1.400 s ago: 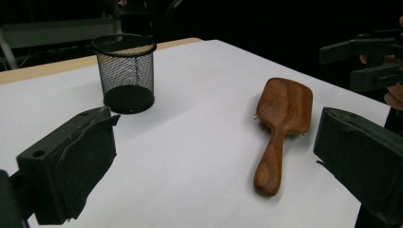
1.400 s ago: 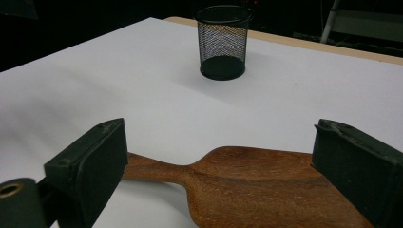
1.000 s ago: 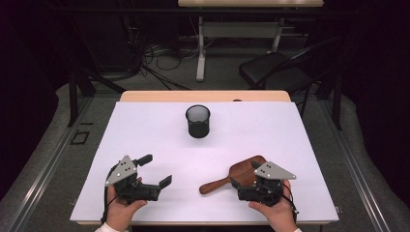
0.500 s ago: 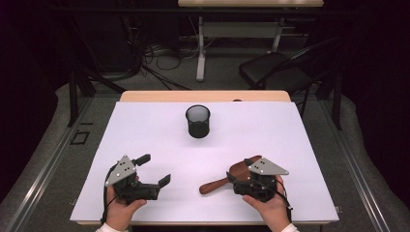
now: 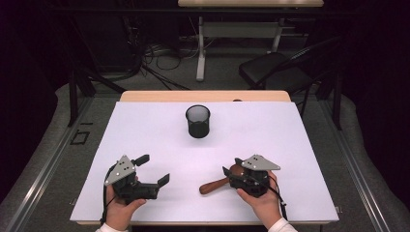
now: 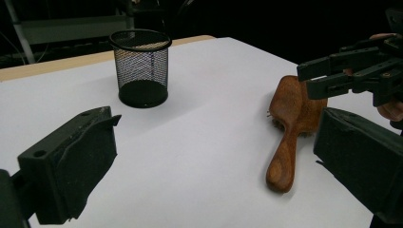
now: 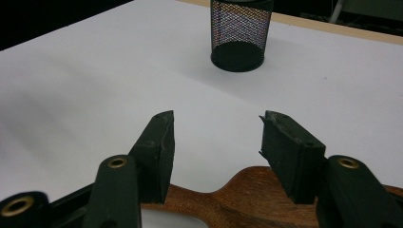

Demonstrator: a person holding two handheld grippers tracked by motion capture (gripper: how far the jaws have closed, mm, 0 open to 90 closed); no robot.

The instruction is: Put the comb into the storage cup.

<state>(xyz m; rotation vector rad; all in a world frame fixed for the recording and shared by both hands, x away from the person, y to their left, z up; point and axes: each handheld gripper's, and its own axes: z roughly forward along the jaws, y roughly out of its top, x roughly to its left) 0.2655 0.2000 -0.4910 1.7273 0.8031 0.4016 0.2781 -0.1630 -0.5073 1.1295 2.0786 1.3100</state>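
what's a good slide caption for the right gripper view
Right gripper straddling a wooden hairbrush, mesh cup beyond

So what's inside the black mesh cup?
Nothing shows inside the mesh cup: its dark solid base is visible through the mesh, and nothing sticks out above the rim. The very bottom can't be checked.

The wooden hairbrush (image 5: 218, 182) lies flat on the white counter (image 5: 154, 130), near its front edge and right of the middle. It is reddish-brown and smoothly finished, with an oval head and a slim, rounded handle. The polished back faces up; short bristles (image 6: 275, 124) peek out beneath the head, against the surface. The handle points left and slightly toward the front edge.
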